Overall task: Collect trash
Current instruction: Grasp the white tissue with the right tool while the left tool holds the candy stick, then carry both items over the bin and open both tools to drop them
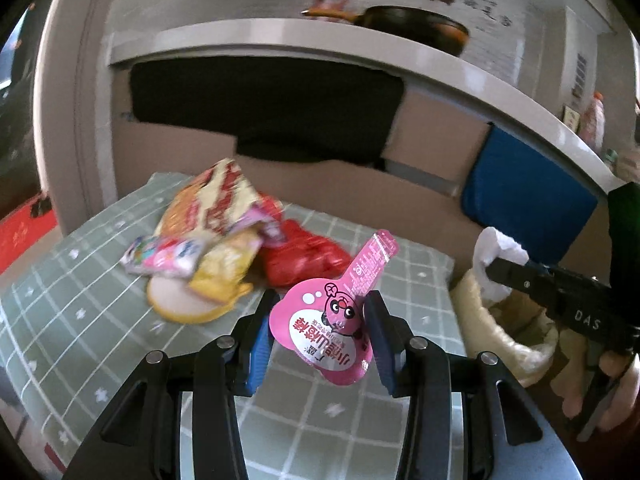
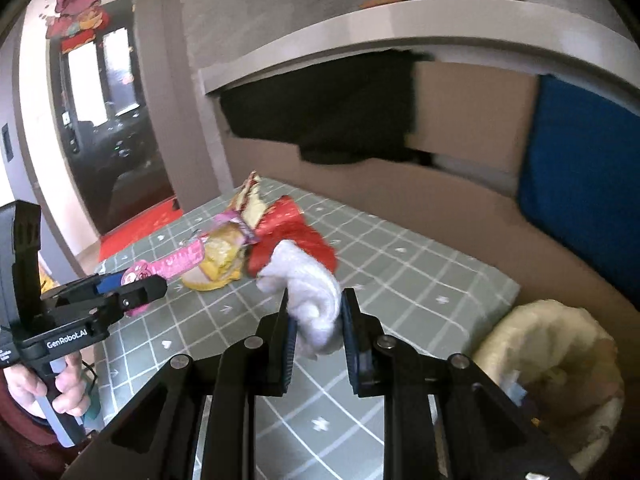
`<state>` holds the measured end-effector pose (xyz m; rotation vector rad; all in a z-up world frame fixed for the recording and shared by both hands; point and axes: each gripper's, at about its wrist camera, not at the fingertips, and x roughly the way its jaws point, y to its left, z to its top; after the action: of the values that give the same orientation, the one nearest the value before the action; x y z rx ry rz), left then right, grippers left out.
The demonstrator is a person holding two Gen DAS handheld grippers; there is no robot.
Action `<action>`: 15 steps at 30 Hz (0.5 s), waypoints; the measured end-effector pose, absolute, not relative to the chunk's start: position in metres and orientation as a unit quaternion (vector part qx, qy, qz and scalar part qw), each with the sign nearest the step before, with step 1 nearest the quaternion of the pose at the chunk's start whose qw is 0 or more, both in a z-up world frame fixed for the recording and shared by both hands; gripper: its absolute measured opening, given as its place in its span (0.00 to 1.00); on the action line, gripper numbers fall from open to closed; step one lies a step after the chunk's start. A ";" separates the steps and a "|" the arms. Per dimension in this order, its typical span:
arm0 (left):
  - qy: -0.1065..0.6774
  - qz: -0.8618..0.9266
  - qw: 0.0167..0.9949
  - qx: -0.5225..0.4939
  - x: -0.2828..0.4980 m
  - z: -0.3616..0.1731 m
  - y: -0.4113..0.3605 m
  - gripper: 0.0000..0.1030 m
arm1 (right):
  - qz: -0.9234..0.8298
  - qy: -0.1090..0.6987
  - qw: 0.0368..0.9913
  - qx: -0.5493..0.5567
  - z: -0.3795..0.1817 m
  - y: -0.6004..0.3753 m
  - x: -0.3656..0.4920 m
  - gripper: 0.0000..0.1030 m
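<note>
We note the left gripper [image 1: 320, 330] clamping a pink lid [image 1: 330, 332], the right gripper [image 2: 316, 330] clamping white tissue [image 2: 308, 300]; wrappers [image 1: 208, 236] lie mid-tabletop [image 1: 60, 320].

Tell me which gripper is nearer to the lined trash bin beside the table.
Right. The right gripper, shut on a white tissue, is near the table's edge next to the trash bin. The left gripper, shut on a pink lid, is over the table, farther from it.

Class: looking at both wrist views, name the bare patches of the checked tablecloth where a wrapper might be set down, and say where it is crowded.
Bare checked tablecloth lies between the wrapper pile and the bin, and left of the pile toward the near edge. The far middle, around the pile, is crowded.
</note>
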<state>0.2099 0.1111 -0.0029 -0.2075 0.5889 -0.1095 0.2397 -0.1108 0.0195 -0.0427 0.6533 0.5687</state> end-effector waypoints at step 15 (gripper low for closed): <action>0.260 -0.140 0.955 -0.032 0.251 0.030 -0.017 0.43 | 0.169 0.269 0.948 0.015 0.041 -0.228 0.217 0.19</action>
<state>0.2510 -0.0170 0.0297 -0.0640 0.5285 -0.2834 0.2173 -0.2283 0.0414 0.0296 0.5475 0.3432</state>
